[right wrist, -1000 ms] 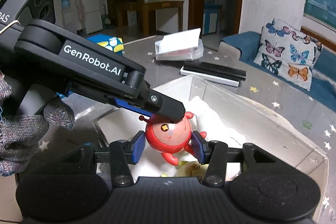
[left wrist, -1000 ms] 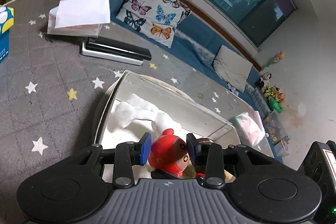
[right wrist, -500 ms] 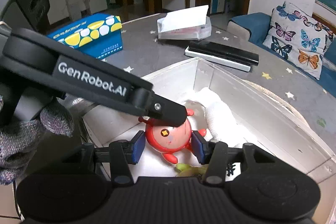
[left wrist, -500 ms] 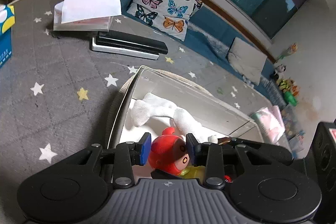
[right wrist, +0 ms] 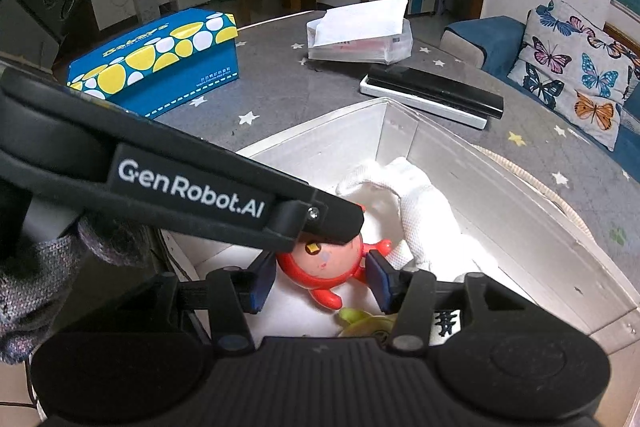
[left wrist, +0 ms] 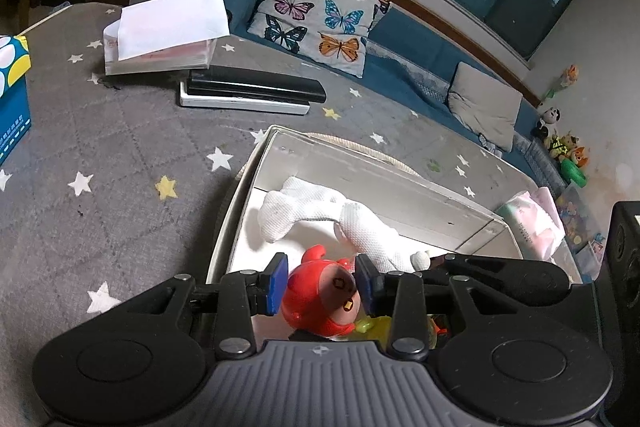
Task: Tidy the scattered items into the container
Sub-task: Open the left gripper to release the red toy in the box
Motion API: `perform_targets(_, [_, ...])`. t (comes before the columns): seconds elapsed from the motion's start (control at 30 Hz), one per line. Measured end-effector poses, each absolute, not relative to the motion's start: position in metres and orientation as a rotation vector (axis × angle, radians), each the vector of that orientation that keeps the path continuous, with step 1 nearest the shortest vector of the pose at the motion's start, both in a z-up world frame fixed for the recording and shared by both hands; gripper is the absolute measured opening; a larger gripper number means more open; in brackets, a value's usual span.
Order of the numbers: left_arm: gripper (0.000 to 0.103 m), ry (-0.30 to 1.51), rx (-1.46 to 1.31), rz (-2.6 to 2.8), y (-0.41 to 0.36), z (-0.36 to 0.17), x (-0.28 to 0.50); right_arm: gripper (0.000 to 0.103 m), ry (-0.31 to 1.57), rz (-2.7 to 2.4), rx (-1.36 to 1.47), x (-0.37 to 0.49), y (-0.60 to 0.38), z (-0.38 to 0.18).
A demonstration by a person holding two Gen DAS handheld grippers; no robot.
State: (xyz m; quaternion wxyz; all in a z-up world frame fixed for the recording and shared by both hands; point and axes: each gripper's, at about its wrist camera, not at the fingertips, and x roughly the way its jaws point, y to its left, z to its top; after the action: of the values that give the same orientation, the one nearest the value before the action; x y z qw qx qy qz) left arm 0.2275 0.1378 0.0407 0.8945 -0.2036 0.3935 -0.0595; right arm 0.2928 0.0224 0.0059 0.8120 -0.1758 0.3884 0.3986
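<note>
One white container sits on the grey star-patterned cloth, open at the top. Inside it lie one red round toy figure, one white mesh glove, one yellow-green toy only partly visible at the 6 o'clock edge of the right wrist view, and a small dark item beside it that cannot be made out.

Two grippers meet over the container. The left gripper has its blue pads pressed against both sides of the red toy figure, clamped on it; in the right wrist view its black finger crosses from 9 o'clock and covers the top of the figure. The right gripper straddles the same figure from another side. Its jaws have just been opening, and a thin gap shows between each blue pad and the toy, so it is not gripping. A hand in a grey knitted glove shows at 8 o'clock in the right wrist view.

Outside the container, on the cloth: one blue tissue box with yellow and white spots at 10 o'clock in the right wrist view, one clear pack with a white sheet sticking up at 12 o'clock, and one flat black-and-white device at 1 o'clock, just beyond the container's far corner. One pink-and-white pack lies at 3 o'clock in the left wrist view, beside the container's end. One butterfly cushion and one plain grey cushion rest on the blue sofa.
</note>
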Motion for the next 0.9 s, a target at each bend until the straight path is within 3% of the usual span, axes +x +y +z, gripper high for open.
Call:
perform_targets(0.07, [0.04,0.814,-0.431,-0.124,0.139,0.041,0.227,0.062,0.824,0.855,-0.373,0.292,0.022,0.007])
perform_targets(0.33, [0.039,0.81,-0.452,-0.124,0.142,0.041,0.223,0.064,0.809,0.85,-0.369,0.289,0.019,0.01])
perform_targets(0.67, [0.039,0.771,-0.449,-0.128,0.141,0.05,0.205,0.08,0.749,0.821,-0.321,0.271,0.004,0.023])
perform_targets(0.9, [0.039,0.737,-0.42,-0.13,0.135,0.061,0.184,0.085,0.697,0.794,-0.301,0.249,-0.01,0.032])
